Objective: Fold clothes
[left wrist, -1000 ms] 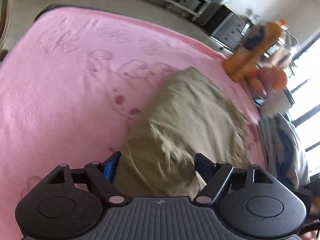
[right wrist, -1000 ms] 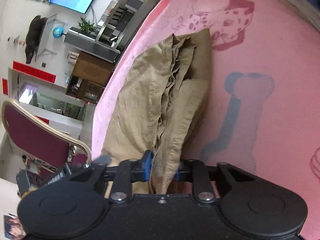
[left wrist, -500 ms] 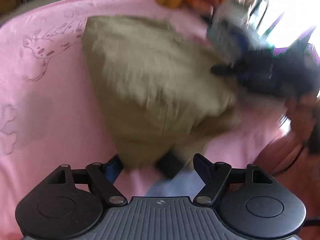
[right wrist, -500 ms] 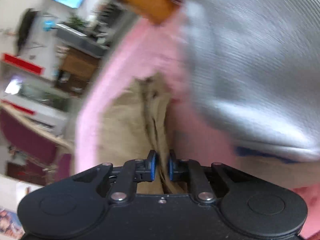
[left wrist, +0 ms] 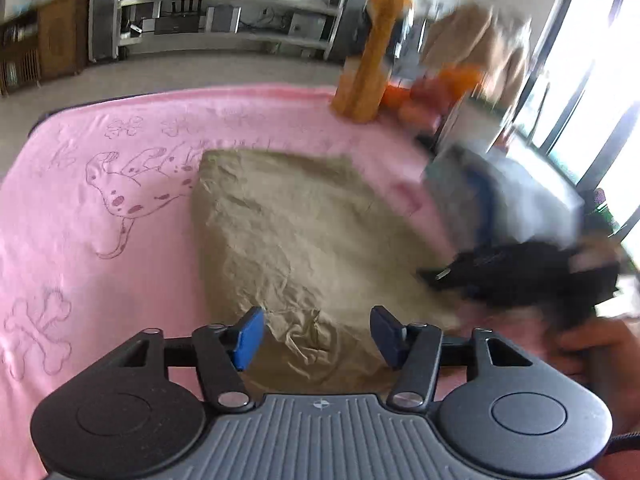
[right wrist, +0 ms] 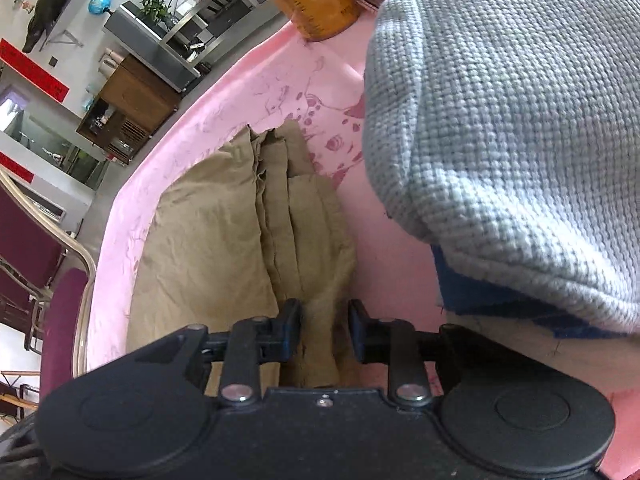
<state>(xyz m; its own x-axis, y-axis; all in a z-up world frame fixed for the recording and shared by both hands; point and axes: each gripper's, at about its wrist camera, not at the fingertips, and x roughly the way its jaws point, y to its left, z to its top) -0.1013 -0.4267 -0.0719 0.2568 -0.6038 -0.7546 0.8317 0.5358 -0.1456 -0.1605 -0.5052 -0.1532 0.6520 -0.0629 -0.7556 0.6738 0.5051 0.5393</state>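
Left wrist view: the left gripper [left wrist: 316,334] is hovering over the near corner of a folded khaki garment [left wrist: 296,232], which is lying on a pink blanket [left wrist: 80,240]. Its jaws are spread but closing, the cloth between them, pads apparently not pressing yet, probably lining up a fresh pinch. At three o'clock the right gripper [left wrist: 516,276] is showing as a dark blur at the garment's edge, a hand [left wrist: 592,352] behind it. An orange bottle [left wrist: 368,80] is standing at one o'clock.

Right wrist view: the right gripper [right wrist: 324,330] is straddling a ridge of the garment [right wrist: 224,248]; its jaws are opening, seemingly letting go now the fold is laid. Only this view is showing the stacked layers at twelve o'clock, and a pale blue knitted sleeve [right wrist: 520,120] filling the upper right
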